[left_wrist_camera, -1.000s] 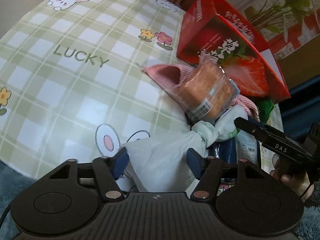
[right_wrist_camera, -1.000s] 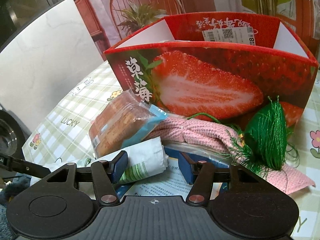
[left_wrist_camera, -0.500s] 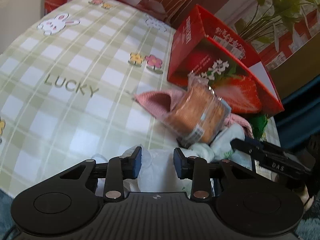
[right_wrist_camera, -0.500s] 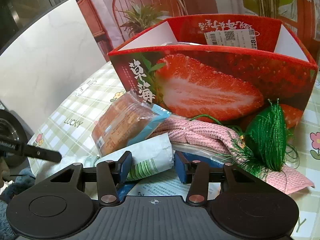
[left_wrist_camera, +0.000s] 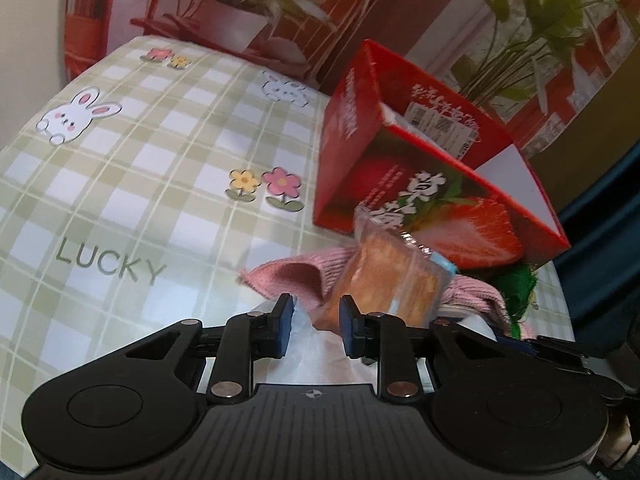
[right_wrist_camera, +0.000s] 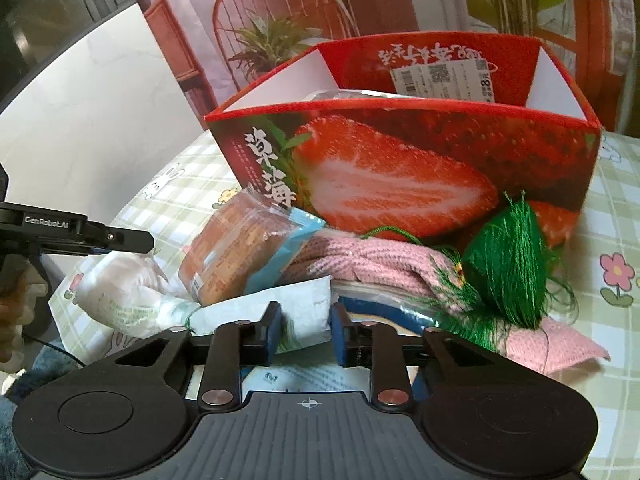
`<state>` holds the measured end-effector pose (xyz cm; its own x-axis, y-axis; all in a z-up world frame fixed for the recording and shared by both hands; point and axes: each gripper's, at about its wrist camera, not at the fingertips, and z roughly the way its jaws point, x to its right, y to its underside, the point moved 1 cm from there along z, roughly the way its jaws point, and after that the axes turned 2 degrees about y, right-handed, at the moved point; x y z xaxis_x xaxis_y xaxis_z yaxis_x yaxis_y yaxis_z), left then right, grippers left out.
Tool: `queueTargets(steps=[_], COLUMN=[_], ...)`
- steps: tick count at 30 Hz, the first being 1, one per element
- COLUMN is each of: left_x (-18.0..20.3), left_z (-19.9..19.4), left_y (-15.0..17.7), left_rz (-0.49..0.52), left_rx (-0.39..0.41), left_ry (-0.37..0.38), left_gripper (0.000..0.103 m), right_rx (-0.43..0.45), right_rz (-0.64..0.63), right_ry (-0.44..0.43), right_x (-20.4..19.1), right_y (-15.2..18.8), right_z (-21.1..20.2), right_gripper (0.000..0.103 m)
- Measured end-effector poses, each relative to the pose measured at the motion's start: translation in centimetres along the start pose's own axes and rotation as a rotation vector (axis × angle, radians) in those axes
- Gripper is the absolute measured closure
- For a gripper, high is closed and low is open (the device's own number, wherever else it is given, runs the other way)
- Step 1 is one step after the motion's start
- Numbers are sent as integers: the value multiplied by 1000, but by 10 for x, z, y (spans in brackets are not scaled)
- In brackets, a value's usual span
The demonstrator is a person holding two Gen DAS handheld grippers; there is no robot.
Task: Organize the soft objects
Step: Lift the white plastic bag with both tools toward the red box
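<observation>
Home: bunny-print tablecloth [left_wrist_camera: 120,168], potted plants [left_wrist_camera: 236,12]

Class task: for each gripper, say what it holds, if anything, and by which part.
Both grippers are closing on one white plastic bag: the left gripper on one end, the right gripper on the other end, past its knot.

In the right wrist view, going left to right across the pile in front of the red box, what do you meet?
Left gripper → white soft pack → wrapped cake → pink knit piece → green tassel.
</observation>
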<state>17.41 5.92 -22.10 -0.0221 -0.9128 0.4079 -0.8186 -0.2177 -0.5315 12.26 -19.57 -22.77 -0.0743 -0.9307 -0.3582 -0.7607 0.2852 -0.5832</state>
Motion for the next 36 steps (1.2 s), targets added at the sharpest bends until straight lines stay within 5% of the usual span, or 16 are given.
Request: queueTargets(steps=[5, 11, 18, 23, 25, 30, 36], left_x=[-13, -17, -29, -26, -24, -13, -4], left_z=[0, -27, -33, -25, -21, -16, -20], left_y=[1, 5, 24, 35, 36, 31, 13], left_rz=[-34, -16, -100, -148, -156, -113, -30], left_rx=[-17, 1, -116, -193, -182, -123, -32], left_ry=[6, 2, 29, 101, 121, 104, 85], left_gripper=[74, 35, 22, 22, 26, 70, 78], right_rx=[-19, -19, -24, -25, -26, -28, -29], right_rz=[11, 24, 38, 45, 45, 38, 49], right_ry=[26, 43, 40, 38, 37, 39, 28], right_x=[1, 1, 3, 3, 3, 0, 1], right_y=[5, 5, 6, 7, 7, 7, 7], right_z=[1, 2, 5, 5, 5, 5, 1], right_gripper=[88, 89, 89, 89, 89, 89, 89])
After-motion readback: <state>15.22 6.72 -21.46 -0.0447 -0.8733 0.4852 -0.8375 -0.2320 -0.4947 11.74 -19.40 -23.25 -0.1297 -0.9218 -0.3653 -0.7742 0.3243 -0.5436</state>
